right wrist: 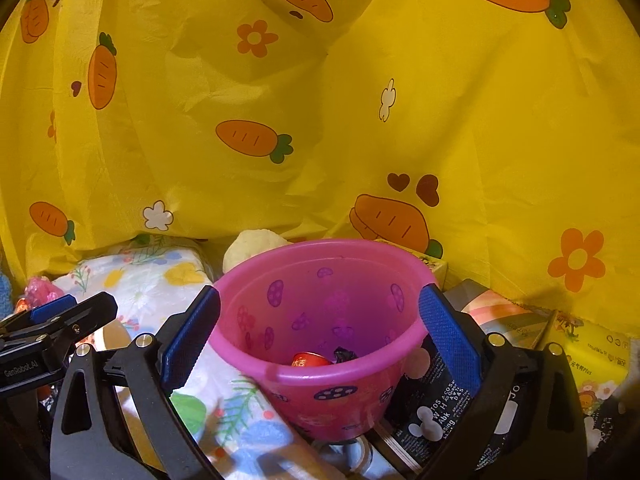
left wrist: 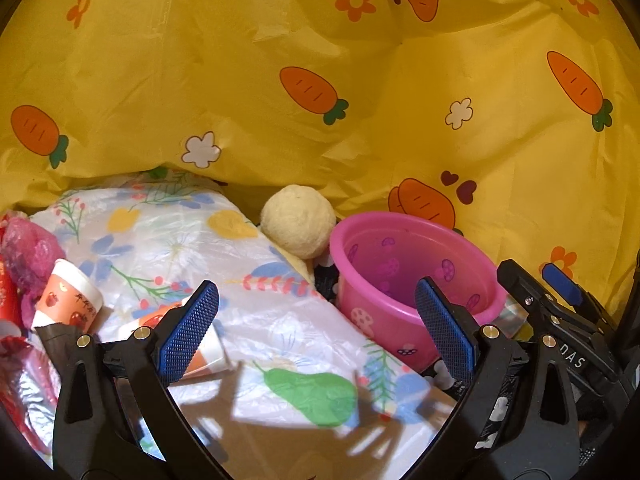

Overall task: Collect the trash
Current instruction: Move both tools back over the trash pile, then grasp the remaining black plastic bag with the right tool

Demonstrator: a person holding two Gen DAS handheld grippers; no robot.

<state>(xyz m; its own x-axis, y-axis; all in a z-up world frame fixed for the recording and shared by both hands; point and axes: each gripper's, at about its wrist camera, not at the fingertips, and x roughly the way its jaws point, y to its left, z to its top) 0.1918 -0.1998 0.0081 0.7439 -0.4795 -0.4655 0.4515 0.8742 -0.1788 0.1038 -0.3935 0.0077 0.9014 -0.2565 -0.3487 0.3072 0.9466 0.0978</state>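
Cups are what my next pick turns on: one paper cup (left wrist: 70,296) lies on its side just outside my left fingers (left wrist: 316,330), long axis slanting away up-left, and a second cup (left wrist: 200,344) sits half hidden behind the left-hand pad. Left fingers spread wide, holding nothing. Right fingers (right wrist: 320,336) also spread, straddling the pink bucket (right wrist: 324,320) dead ahead, some trash already inside. Judgement: left hand is nearer the cups

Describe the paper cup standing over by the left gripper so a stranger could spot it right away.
Start at the flowered plastic sheet under the yellow carrot curtain. At its left edge stands the paper cup, beside crumpled pink plastic. It alone is white-rimmed, orange-banded and printed with red apples.
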